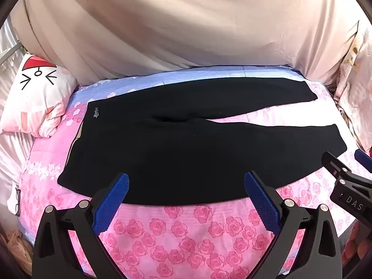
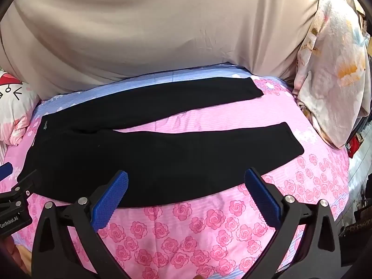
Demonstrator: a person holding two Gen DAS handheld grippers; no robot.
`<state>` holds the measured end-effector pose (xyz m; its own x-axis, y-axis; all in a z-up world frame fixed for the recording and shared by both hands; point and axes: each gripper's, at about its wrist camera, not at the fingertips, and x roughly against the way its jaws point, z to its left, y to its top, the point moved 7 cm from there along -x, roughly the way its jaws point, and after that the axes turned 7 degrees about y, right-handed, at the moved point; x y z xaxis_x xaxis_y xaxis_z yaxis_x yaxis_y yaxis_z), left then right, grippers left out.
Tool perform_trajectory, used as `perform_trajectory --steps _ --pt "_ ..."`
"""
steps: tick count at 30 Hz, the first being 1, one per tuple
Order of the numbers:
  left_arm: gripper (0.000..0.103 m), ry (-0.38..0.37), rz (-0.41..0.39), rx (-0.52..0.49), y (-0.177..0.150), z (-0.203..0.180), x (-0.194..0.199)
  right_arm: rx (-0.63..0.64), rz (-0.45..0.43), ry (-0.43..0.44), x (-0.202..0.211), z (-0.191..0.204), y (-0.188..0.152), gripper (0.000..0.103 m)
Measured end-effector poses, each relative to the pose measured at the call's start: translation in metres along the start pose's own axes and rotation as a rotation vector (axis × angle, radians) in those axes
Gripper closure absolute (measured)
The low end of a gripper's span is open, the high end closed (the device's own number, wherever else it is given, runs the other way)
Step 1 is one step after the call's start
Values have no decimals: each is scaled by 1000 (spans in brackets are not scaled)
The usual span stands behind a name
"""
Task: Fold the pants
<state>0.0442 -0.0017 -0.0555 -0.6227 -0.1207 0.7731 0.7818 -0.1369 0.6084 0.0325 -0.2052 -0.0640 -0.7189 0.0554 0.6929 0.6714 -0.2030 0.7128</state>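
Black pants [image 1: 176, 148] lie flat and spread on a pink rose-print bedspread [image 1: 176, 237], waistband at the left, two legs splayed out to the right. A small white logo sits by the waistband. My left gripper [image 1: 186, 181] hovers over the near edge of the pants, wide open, nothing between its blue pads. In the right wrist view the same pants [image 2: 148, 153] stretch across the bed, and my right gripper [image 2: 186, 179] stands wide open above the near leg's lower edge. Each gripper shows at the side of the other's view.
A beige cloth [image 1: 174, 30] hangs behind the bed. A white and pink cat-face pillow [image 1: 34, 97] lies at the left. A floral bundle of bedding [image 2: 332, 74] is piled at the right. Eyeglasses [image 1: 18, 200] rest near the bed's left edge.
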Motion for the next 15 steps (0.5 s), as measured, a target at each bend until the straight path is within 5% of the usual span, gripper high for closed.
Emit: perform_trajectory --steps 15 --pt "5 -29 -2 7 3 6 -3 8 -11 -8 4 3 2 5"
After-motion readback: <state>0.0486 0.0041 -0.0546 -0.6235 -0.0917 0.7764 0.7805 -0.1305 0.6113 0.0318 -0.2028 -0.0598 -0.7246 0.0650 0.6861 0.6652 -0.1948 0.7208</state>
